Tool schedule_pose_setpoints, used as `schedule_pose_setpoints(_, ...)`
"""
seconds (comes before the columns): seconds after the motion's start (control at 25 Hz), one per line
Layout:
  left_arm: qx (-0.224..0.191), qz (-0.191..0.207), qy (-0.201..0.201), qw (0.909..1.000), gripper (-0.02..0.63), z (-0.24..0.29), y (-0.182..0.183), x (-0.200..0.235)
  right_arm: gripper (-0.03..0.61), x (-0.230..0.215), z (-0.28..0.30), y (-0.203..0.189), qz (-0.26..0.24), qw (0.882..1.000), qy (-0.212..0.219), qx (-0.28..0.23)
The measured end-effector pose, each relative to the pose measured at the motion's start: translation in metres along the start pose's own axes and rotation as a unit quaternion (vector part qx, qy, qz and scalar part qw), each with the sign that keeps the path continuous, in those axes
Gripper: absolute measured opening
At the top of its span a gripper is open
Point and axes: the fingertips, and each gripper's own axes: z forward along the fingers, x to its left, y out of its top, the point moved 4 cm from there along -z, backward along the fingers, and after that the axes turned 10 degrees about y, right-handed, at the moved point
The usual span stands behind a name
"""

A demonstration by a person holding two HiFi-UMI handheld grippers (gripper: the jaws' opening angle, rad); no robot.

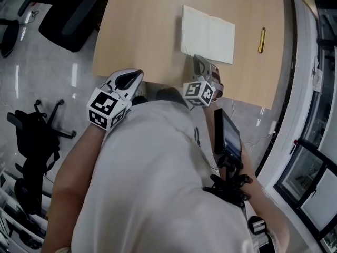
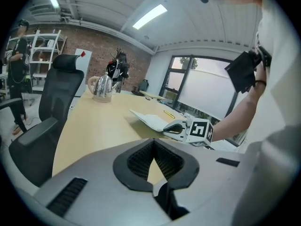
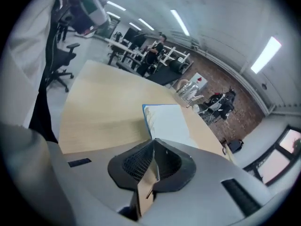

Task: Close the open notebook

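Observation:
The open notebook (image 1: 208, 33) lies with its white pages up on the wooden table (image 1: 142, 30). My right gripper (image 1: 200, 62) is at the near edge of its left half. In the right gripper view the jaws (image 3: 153, 159) are shut on a thin tan sheet, apparently the cover's edge, with the white page (image 3: 167, 124) just beyond. The left gripper view shows that side of the notebook (image 2: 150, 119) tilted up off the table at the right gripper (image 2: 171, 127). My left gripper (image 1: 136, 77) hangs shut and empty at the table's near edge, well to the left (image 2: 154, 147).
A yellow pen (image 1: 261, 40) lies right of the notebook. A glass kettle (image 2: 102, 88) stands at the table's far end. A black office chair (image 1: 71, 15) stands off the table's left side. The window wall runs along the right.

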Motion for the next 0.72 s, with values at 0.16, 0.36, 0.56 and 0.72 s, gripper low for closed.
schedule_pose_setpoints(0.16,0.001,0.013,-0.012,0.9998,0.005,0.012,0.008,-0.002,0.025,-0.012,-0.007,-0.002,0.125,0.991,-0.001,-0.047)
schedule_pose_setpoints(0.36,0.011,0.036,-0.038,0.9986,0.005,0.029,0.016,-0.018,0.025,-0.016,-0.024,-0.018,0.296,0.949,0.005,-0.104)
schedule_pose_setpoints(0.56,0.012,0.059,-0.059,0.9964,0.005,0.049,0.034,-0.028,0.025,-0.024,-0.028,-0.031,0.425,0.891,0.015,-0.157)
schedule_pose_setpoints(0.72,0.015,0.071,-0.076,0.9945,0.005,0.066,0.046,-0.038,0.025,-0.030,-0.033,-0.045,0.518,0.832,0.033,-0.194)
